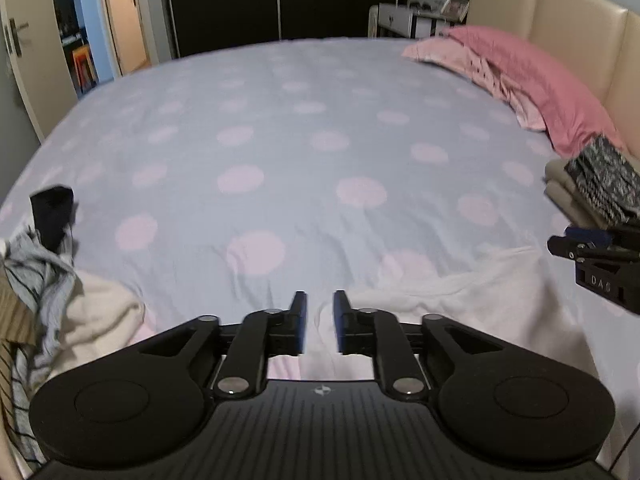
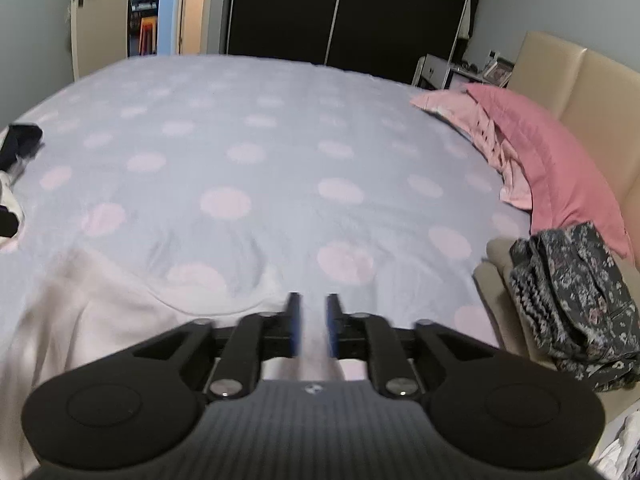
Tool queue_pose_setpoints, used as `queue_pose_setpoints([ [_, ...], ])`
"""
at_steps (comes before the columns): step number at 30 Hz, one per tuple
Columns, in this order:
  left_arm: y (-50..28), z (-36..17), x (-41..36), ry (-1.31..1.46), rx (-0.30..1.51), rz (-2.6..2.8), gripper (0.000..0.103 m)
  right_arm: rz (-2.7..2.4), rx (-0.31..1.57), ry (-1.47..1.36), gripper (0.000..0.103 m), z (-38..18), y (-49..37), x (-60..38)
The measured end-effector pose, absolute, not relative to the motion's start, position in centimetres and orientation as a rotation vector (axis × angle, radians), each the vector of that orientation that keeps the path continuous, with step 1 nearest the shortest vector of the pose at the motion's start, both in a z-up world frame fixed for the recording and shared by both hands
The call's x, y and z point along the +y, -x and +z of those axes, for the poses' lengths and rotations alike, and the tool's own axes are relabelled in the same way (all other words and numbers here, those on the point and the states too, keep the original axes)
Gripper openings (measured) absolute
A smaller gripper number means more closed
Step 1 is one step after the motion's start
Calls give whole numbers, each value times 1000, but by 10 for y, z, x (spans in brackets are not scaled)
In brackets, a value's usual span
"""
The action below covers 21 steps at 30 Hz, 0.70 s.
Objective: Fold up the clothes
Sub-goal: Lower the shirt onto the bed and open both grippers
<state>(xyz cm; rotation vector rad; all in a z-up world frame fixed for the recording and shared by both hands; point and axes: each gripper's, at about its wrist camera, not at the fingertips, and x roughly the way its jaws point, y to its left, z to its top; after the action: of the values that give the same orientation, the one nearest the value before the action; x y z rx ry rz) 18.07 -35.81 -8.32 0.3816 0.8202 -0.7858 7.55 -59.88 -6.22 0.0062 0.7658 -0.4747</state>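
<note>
Looking along the left hand-held gripper (image 1: 320, 322), the left wrist view shows its two blue-padded fingers standing a small gap apart with nothing between them. Under and just ahead of the fingers lies a white garment (image 1: 452, 300), spread flat on the near part of the bed (image 1: 280, 128), whose grey-blue cover carries pale pink dots. At the left edge sits a heap of unfolded clothes (image 1: 44, 280): a cream piece, a striped grey one and a dark piece on top. At the right edge the right hand-held gripper (image 1: 560, 246) reaches in from the side, hanging over the garment's far right corner; whether it touches the cloth cannot be told here. Behind it rests a stack of folded clothes (image 1: 600, 184), a dark flowered piece lying on beige ones. Two pink pillows (image 1: 532, 80) lean against the cream headboard (image 1: 568, 28).

In the right wrist view, the right hand-held gripper (image 2: 312, 326) also has its fingers a little apart, and no cloth is caught between them. The picture is blurred near the tips. The white garment (image 2: 92, 300) lies to the lower left and runs under the fingers. The folded stack (image 2: 576, 300) sits just to the right, near the pillows (image 2: 560, 160). The heap of clothes (image 2: 16, 152) shows at the far left edge.
</note>
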Motion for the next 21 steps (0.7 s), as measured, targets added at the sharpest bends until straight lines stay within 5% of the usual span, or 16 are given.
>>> queue_pose_setpoints([
  [21,-60,-110,-237,-354,1086,-840,21,-431,957,-197,40,-75,106,-595],
])
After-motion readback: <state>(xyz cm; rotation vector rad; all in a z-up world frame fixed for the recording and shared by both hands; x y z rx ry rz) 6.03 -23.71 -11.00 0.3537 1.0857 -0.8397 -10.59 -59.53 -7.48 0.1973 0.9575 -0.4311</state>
